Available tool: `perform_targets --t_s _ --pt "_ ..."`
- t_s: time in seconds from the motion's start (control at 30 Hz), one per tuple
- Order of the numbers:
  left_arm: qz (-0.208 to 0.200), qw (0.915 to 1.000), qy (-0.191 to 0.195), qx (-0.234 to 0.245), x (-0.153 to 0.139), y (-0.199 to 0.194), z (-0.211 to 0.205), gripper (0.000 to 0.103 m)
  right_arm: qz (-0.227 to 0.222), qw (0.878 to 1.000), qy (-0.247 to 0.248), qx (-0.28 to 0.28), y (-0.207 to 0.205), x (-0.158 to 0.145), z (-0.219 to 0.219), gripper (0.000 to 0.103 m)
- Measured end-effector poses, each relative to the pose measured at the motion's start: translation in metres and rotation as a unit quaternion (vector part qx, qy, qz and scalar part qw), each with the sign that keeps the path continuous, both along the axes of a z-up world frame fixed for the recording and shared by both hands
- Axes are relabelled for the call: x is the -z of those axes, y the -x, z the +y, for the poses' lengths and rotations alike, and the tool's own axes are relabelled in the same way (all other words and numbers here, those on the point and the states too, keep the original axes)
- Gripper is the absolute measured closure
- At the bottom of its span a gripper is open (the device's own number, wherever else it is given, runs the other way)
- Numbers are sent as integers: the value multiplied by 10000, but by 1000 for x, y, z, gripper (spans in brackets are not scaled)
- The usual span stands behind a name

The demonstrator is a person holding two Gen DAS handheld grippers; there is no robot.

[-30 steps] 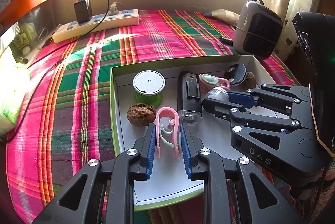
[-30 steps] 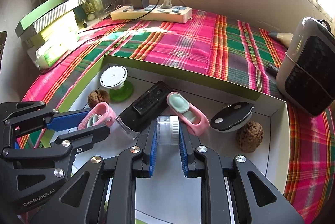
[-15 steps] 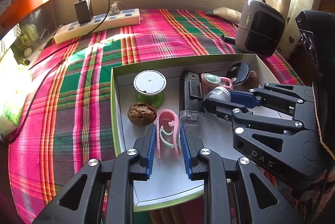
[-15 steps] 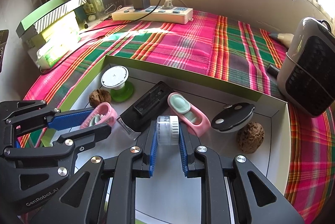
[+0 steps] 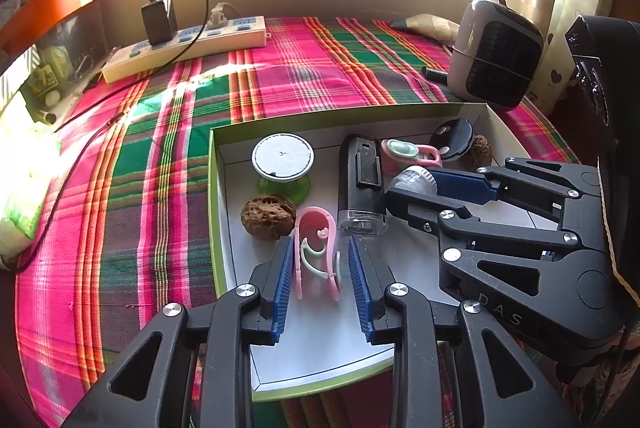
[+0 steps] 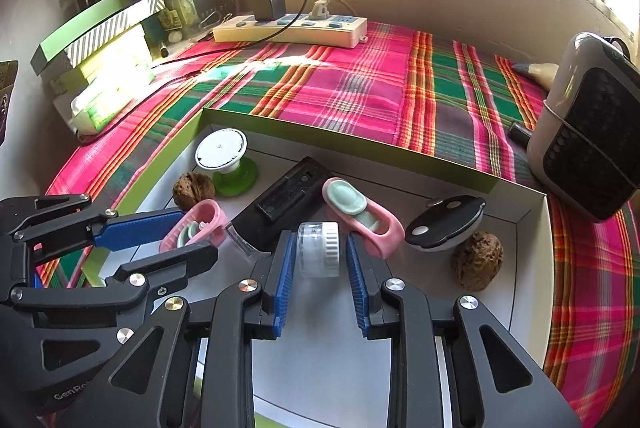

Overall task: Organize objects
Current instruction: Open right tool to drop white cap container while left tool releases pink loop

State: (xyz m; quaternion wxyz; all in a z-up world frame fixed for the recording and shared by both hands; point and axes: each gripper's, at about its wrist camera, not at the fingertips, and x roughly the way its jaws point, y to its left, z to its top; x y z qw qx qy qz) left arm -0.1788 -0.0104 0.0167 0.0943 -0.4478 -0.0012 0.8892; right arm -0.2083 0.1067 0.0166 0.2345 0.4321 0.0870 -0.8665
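Both pairs of jaws had just been opening. The left gripper [image 5: 318, 268] stood slightly spread around a pink clip [image 5: 316, 254], with a gap on its right side and the left pad at most brushing it. The right gripper [image 6: 318, 262] stood likewise apart around a small clear jar with a white ribbed cap [image 6: 319, 248], a sliver of space showing on each side, so neither thing was clamped.

Both things lay on the white floor of a shallow green-edged box [image 5: 214, 212], the clip toward the box's left wall and near its front edge, the jar around the middle. A black rectangular device [image 5: 362, 184] lay between them, pointing toward the back wall. Just beside the clip sat a walnut [image 5: 268, 216], and behind that, near the back left corner, a white round disc on a green base [image 5: 282, 162]. A pink and mint case [image 6: 362, 214] lay just beside the jar; a black oval case [image 6: 444, 222] and a second walnut [image 6: 476, 260] sat toward the right wall.

The box rested on a plaid cloth [image 6: 360, 88]. A power strip [image 6: 290, 28] lay at the cloth's far edge, and a small heater [image 6: 588, 124] stood at its right edge.
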Motion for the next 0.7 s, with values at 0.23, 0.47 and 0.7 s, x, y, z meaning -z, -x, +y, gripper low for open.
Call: perform_targets --t_s 0.23,0.47,0.7 --pt "42 10000 -21 -38 -2 -5 -2 74 35 10000 18 52 -2 -2 3 64" --pt "69 9999 -14 -100 -5 -10 -5 72 60 9999 49 101 -5 -4 5 64" --pt "79 9999 -21 -136 -7 -14 -5 71 72 9999 55 134 -8 -5 7 64"
